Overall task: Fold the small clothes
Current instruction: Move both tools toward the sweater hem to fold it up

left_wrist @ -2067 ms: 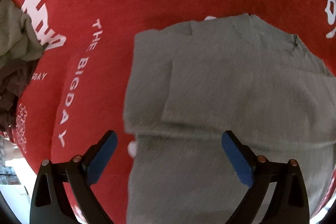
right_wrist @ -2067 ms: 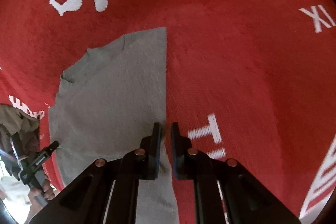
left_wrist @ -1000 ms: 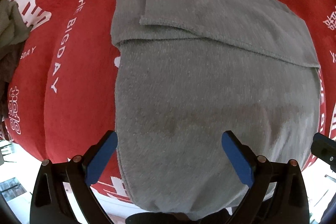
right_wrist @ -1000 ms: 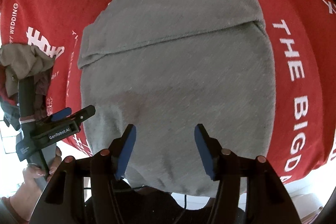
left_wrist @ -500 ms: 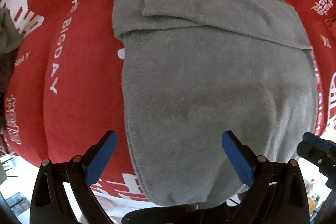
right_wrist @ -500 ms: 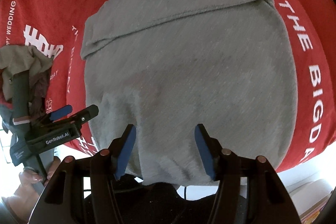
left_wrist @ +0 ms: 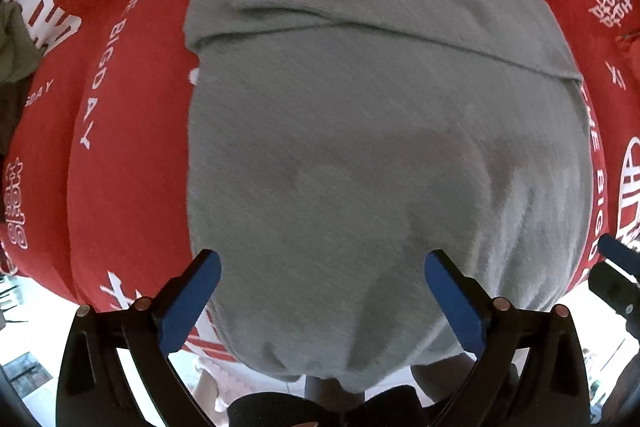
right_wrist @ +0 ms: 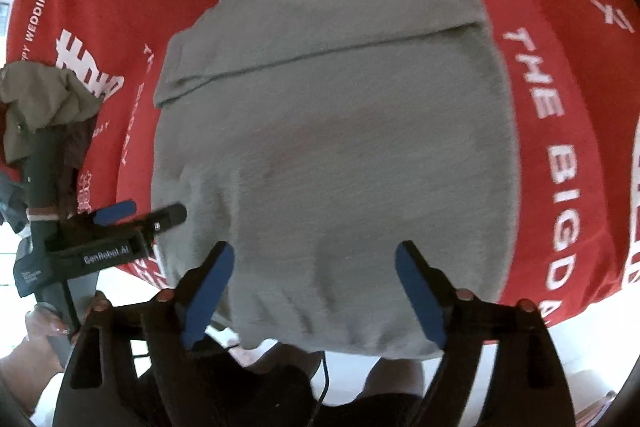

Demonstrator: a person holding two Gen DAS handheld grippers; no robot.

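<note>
A grey knit sweater (left_wrist: 360, 131) lies flat on a red cloth with white lettering (left_wrist: 120, 187), its sleeves folded across the chest and its hem hanging over the near table edge. It also shows in the right wrist view (right_wrist: 340, 147). My left gripper (left_wrist: 320, 291) is open and empty, above the hem's left part. My right gripper (right_wrist: 316, 287) is open and empty, above the hem's right part. The left gripper also appears in the right wrist view (right_wrist: 132, 215), at the sweater's left edge.
A heap of other small clothes (right_wrist: 44, 103) lies at the left edge of the red cloth, also seen in the left wrist view (left_wrist: 16, 47). The table's near edge runs just under both grippers, with bright floor below.
The right gripper opened and let go of the sweater's right edge. Both grippers drew back toward the near table edge, so the whole sweater came into view, and now hover over the hem.
</note>
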